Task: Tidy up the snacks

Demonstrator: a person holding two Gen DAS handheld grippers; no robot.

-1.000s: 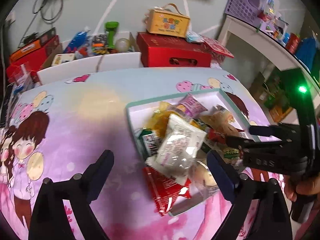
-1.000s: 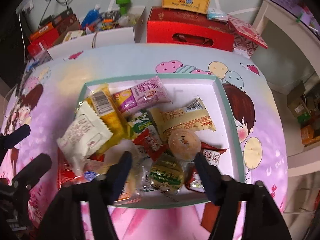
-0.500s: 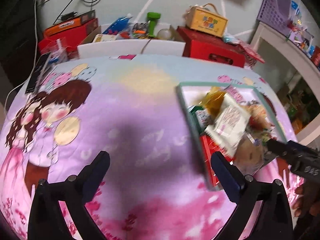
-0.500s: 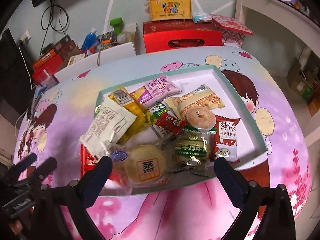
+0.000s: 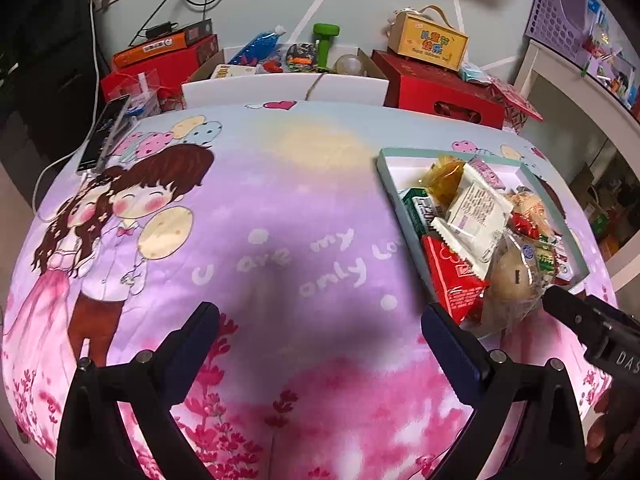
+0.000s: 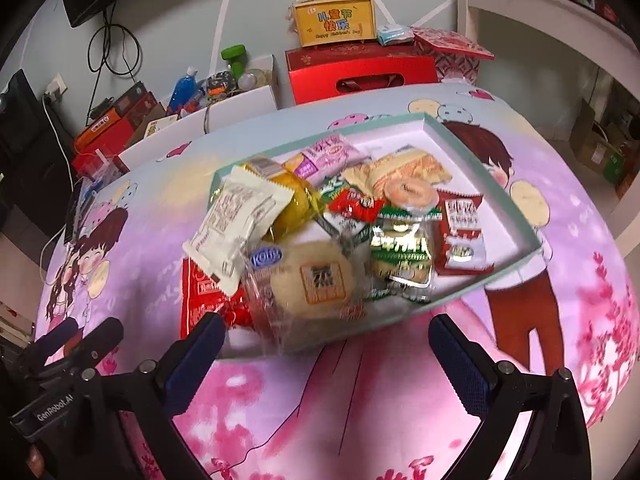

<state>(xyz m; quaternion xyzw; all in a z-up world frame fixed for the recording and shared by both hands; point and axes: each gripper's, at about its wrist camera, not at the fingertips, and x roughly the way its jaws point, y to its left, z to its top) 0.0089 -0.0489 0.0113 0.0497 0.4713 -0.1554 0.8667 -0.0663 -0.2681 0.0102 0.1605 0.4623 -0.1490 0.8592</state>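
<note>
A white tray with a teal rim [image 5: 394, 194] lies on the cartoon tablecloth and holds several snack packets. Among them are a white packet [image 6: 236, 224], a round bun in clear wrap [image 6: 316, 280], a red packet [image 6: 204, 296] and a green packet [image 6: 400, 248]. My right gripper [image 6: 325, 324] hovers open at the tray's near rim [image 6: 400, 316], and its pads touch nothing. My left gripper [image 5: 318, 316] is open over bare cloth, left of the tray. The right gripper's fingers [image 5: 580, 316] show at the tray's near corner in the left wrist view.
Behind the table stand a red gift box [image 6: 360, 76], a yellow carton [image 6: 336, 24] and a white box of bottles and clutter [image 5: 288, 84]. A phone [image 5: 106, 132] lies at the table's far left edge. A white shelf [image 5: 580, 92] stands to the right.
Both grippers have drawn back from the snack pile toward the near table edge. The left one swung left off the tray, and the right one's jaws spread wider.
</note>
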